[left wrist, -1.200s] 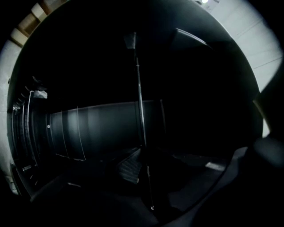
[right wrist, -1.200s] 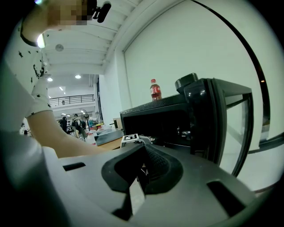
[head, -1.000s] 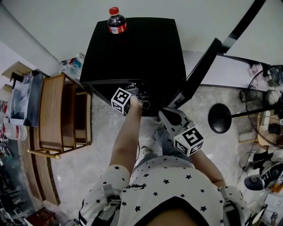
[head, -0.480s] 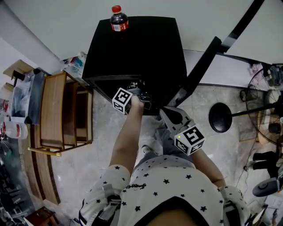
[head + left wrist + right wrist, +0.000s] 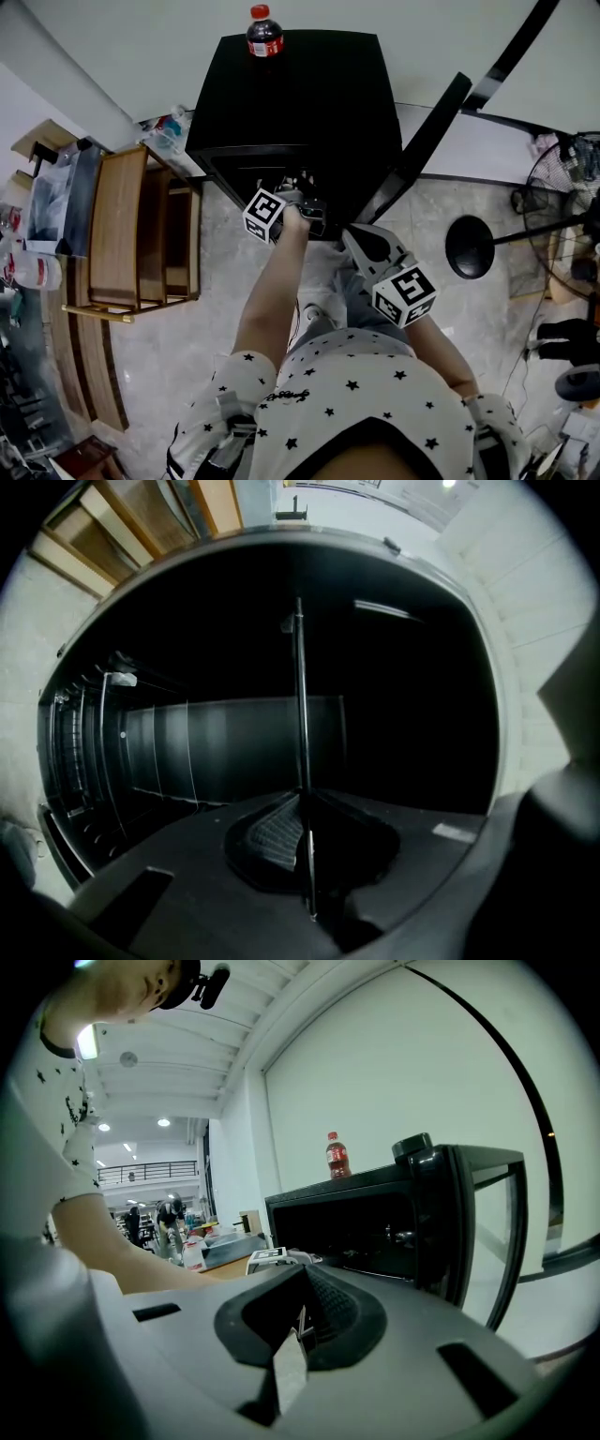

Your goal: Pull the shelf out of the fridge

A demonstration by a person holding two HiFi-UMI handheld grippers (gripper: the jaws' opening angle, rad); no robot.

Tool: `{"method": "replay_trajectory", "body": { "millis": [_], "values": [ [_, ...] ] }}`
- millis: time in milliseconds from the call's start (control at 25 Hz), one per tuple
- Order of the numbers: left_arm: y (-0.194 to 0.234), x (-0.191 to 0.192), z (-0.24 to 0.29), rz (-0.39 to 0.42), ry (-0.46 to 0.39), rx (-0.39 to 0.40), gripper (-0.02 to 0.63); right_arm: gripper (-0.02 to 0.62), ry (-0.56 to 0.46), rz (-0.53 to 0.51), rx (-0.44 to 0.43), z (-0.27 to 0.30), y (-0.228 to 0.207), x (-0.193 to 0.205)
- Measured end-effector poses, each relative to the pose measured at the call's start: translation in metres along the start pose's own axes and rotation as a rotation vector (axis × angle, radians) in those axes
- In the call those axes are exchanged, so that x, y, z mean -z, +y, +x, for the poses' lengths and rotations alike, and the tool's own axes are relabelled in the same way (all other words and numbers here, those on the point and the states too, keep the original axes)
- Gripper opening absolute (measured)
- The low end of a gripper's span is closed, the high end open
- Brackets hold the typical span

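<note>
At the fridge mouth in the head view: left gripper (image 5: 302,199) is reaching into the open black fridge (image 5: 291,103), door (image 5: 422,150) swung to the right, cola bottle (image 5: 264,31) on top. Right gripper (image 5: 354,239) hangs just outside the opening, holding nothing. Shelf itself is lost in the dark here.

Left gripper view: shelf (image 5: 300,705) shows edge-on as a thin line running through the cavity and down between the jaws, which are pinched on its front edge. It's inside the fridge, not drawn out.

Right gripper view: jaws pressed together, empty, aimed past the fridge front (image 5: 375,1222).

Handling, my read: thin, stiff, light, probably wire or glass, and slick. Grip at the front edge near mid-width and pull straight and level, otherwise it'll likely cock and bind in the side rails.
</note>
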State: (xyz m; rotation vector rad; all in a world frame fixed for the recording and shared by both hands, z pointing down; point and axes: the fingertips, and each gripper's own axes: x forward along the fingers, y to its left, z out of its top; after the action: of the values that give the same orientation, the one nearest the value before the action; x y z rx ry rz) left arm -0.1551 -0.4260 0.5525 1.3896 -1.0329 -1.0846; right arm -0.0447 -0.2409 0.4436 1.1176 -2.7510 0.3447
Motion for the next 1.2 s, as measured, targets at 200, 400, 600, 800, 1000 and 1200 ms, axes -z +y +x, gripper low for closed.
{"method": "replay_trajectory", "body": {
  "millis": [200, 400, 600, 800, 1000, 1200],
  "values": [
    [-0.003, 0.003, -0.016, -0.006, 0.009, 0.004, 0.032, -0.006, -0.002, 0.002, 0.004, -0.006, 0.009, 0.002],
    [-0.002, 0.006, -0.035, -0.014, 0.012, 0.003, 0.032, -0.006, -0.008, 0.005, 0.002, -0.011, 0.021, 0.006],
    [-0.004, 0.009, -0.054, -0.020, 0.015, 0.008, 0.032, -0.006, -0.010, 0.004, 0.001, -0.016, 0.033, 0.009],
    [-0.004, 0.013, -0.071, -0.030, 0.023, 0.008, 0.032, -0.006, -0.017, 0.003, 0.001, -0.021, 0.043, 0.009],
    [-0.006, 0.014, -0.083, -0.033, 0.027, 0.014, 0.032, -0.006, -0.023, -0.002, 0.000, -0.023, 0.051, 0.009],
    [-0.007, 0.017, -0.094, -0.039, 0.029, 0.014, 0.032, -0.006, -0.027, -0.004, 0.001, -0.025, 0.057, 0.009]
  ]
}}
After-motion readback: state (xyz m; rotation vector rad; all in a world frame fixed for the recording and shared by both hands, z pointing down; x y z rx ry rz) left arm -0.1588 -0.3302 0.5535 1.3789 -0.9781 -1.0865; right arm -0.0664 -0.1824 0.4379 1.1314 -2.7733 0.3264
